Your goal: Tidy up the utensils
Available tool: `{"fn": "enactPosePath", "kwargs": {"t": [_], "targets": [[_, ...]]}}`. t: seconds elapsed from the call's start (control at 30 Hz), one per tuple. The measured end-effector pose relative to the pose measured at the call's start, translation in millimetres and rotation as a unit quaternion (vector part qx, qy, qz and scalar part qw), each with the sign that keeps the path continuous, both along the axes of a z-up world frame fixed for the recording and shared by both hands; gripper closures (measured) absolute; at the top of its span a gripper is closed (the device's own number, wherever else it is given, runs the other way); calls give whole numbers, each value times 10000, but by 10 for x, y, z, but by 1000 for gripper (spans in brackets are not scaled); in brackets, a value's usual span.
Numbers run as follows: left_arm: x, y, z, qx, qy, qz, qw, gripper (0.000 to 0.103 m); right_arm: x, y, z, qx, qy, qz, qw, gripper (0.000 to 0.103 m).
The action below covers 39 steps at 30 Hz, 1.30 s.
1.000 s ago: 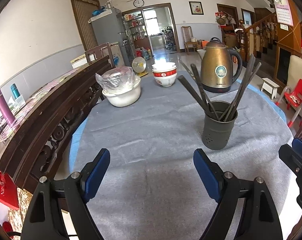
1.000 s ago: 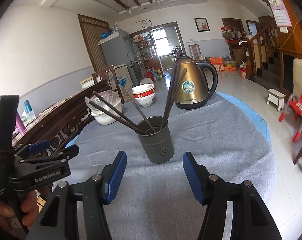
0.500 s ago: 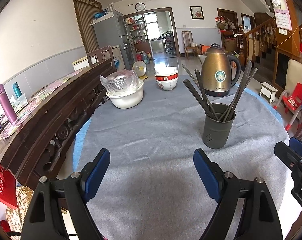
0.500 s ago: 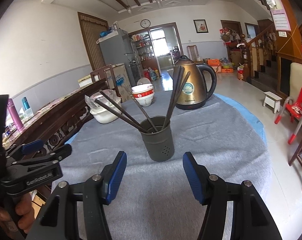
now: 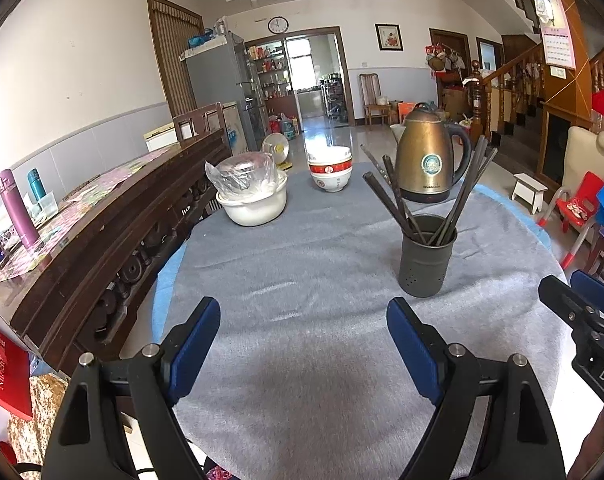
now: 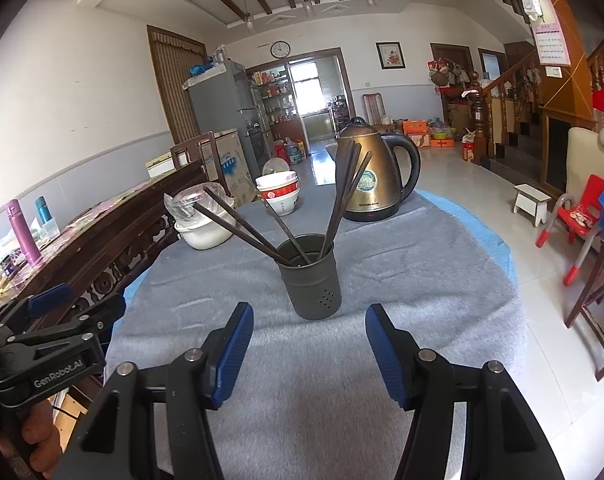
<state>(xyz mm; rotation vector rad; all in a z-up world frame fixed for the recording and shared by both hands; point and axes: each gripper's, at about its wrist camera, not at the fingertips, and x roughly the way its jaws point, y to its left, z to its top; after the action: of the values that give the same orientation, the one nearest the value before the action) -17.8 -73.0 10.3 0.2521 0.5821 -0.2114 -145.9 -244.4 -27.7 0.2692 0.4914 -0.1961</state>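
So as far as I can tell the sorting part looks basically done: all the dark chopsticks (image 6: 262,236) I can see are standing in the grey holder cup (image 6: 312,280), fanned out left and right, and nothing loose is lying on the grey cloth of the table (image 5: 302,264) around the cup. If there's anything left, my guess is it's just tidying the fan or calling it finished, no stray utensil shows up in either view. The cup sits near the middle of the cloth, with the brass-coloured kettle (image 6: 376,176) behind it, the red-banded stacked bowls (image 5: 330,170) behind and to the left of it, and the white pot with a plastic bag over it (image 5: 251,196) further left of it. The right gripper (image 6: 308,350) hangs just in front of the cup, jaws apart at a medium gap with nothing in them. The left gripper (image 5: 302,340) is in front and to the left of the cup, jaws spread wide, also empty. Readable writing: "GenRobot.AI" on the left gripper's body in the right view, "DAS" on the other rig's edge. The kettle has a round badge and a line of lettering under it, too small for me to read.
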Motion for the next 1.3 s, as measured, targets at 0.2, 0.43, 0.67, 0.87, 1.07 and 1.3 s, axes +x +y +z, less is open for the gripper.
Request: {"fn": "enactPosePath", "kwargs": {"t": [0.2, 0.43, 0.67, 0.87, 1.07, 1.3], "targets": [[-89, 5, 59, -35, -83, -128, 9999, 17, -110, 8, 66, -77, -18, -118, 9999, 40], [-148, 52, 91, -60, -140, -156, 9998, 17, -134, 44, 120, -127, -48, -131, 9998, 40], [-188, 153, 120, -134, -155, -109, 9997, 17, -153, 148, 201, -180, -65, -106, 9998, 40], [-235, 221, 164, -188, -233, -106, 9995, 17, -146, 241, 285, -263, -8, -207, 9994, 40], [-209, 255, 174, -240, -252, -61, 9994, 17, -28, 275, 265, -225, 161, -250, 9993, 40], [11, 265, 56, -394, 11, -56, 9992, 17, 172, 131, 124, -196, 345, -330, 9987, 40]]}}
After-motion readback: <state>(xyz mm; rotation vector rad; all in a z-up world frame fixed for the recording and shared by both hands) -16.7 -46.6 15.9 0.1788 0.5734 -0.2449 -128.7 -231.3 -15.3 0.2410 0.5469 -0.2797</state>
